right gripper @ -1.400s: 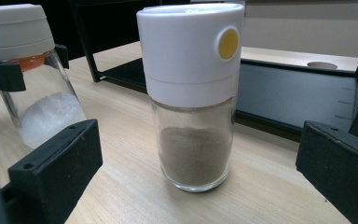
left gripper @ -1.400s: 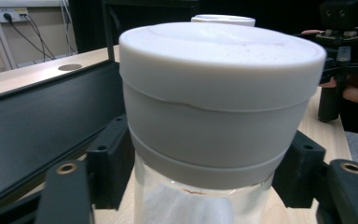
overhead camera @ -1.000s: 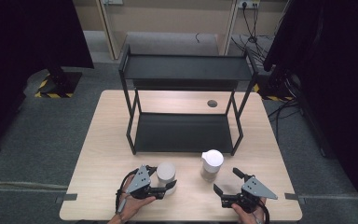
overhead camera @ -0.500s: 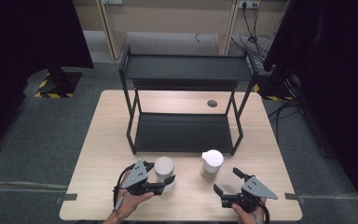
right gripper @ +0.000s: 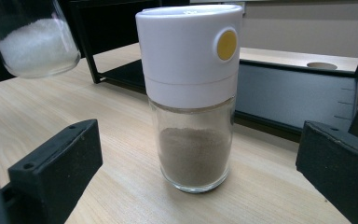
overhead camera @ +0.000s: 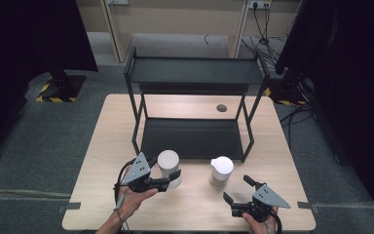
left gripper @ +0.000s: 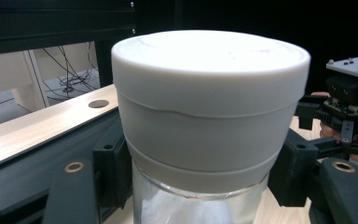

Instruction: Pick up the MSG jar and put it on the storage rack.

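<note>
Left tool [overhead camera: 168, 181] clamped on white-capped salt jar [overhead camera: 169, 165], lifted off the desk [overhead camera: 97, 146] at 7 o'clock of the black shelf [overhead camera: 190, 139], right tool [overhead camera: 236, 192] gaping, empty, pepper shaker [overhead camera: 221, 172] standing at its 11 o'clock.

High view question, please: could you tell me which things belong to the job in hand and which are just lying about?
In the job:
- white-capped jar, clamped in the left tongs
- brown-powder shaker, facing the open right tongs
- black shelf rack

Lying about:
- floor cables
- wall socket
</note>
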Demonstrator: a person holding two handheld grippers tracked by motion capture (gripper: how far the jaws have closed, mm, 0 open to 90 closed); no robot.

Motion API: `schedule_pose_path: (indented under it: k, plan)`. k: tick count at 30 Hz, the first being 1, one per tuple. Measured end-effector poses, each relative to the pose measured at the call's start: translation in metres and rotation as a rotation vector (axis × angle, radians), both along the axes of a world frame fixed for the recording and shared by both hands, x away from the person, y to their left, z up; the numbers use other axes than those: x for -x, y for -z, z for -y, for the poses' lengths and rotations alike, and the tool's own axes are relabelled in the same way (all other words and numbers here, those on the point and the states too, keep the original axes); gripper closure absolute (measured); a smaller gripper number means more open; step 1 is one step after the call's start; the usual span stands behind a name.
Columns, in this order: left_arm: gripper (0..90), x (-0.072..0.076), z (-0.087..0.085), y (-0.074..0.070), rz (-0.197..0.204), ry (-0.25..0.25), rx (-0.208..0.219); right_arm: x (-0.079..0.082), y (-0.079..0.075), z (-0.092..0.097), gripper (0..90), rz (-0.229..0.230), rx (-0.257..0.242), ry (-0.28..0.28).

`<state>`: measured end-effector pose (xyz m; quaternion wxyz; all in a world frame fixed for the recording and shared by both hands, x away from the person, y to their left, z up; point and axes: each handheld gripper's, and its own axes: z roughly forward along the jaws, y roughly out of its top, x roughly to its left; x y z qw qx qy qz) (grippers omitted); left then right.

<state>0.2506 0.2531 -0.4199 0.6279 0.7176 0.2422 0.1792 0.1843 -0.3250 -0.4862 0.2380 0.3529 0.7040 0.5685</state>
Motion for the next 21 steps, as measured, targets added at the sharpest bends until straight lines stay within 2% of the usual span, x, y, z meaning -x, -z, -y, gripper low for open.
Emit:
schedule_pose_path:
  k: [9,21]
  plan:
    - [35.1,-0.008,-0.001,-0.016,-0.003,0.014,0.000,0.000,0.000,0.000,0.6,0.001,0.000,0.001]
    - [35.1,-0.029,-0.002,-0.054,-0.012,0.028,0.012,0.000,0.000,0.000,0.6,0.001,-0.002,0.000]
